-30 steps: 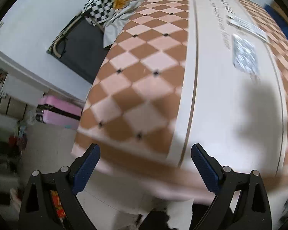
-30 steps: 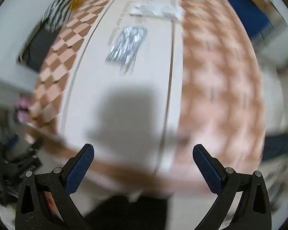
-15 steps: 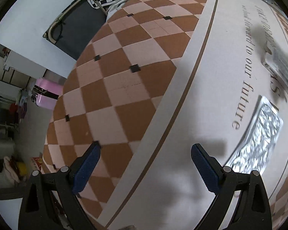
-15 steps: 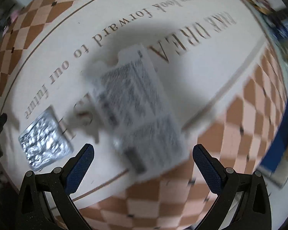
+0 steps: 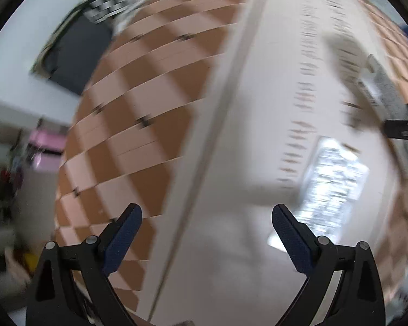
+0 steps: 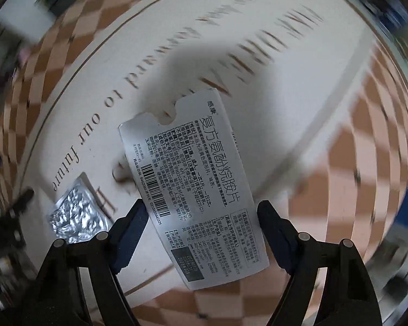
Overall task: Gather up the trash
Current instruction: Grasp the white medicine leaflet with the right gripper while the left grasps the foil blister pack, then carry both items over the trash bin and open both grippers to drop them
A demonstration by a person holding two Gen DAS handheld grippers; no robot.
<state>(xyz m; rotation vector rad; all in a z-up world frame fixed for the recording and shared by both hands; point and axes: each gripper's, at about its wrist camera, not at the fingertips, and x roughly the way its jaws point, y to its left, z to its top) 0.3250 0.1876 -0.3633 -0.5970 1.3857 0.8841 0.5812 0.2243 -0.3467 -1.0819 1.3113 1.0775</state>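
Observation:
A flat white medicine packet (image 6: 193, 187) printed with black text and a barcode lies on the tablecloth. My right gripper (image 6: 202, 231) is open, with its jaws on either side of the packet's near half and close to its edges. A crumpled silver foil blister sheet (image 6: 77, 213) lies to the packet's left. In the left wrist view the foil sheet (image 5: 331, 184) lies just beyond my right fingertip, and the packet (image 5: 386, 100) is at the far right. My left gripper (image 5: 206, 233) is open and empty over the white band of the cloth.
The table is covered by a cloth (image 5: 138, 114) with a brown and pink checker pattern and a white band with lettering (image 6: 231, 54). A black chair (image 5: 76, 51) and a checkered fabric (image 5: 108, 2) stand beyond the table's left edge. A pink case (image 5: 47, 141) sits on the floor.
My right gripper has dropped closer to the packet, whose near half now lies between the jaws. My left gripper has shifted right, bringing the foil sheet nearer its right finger.

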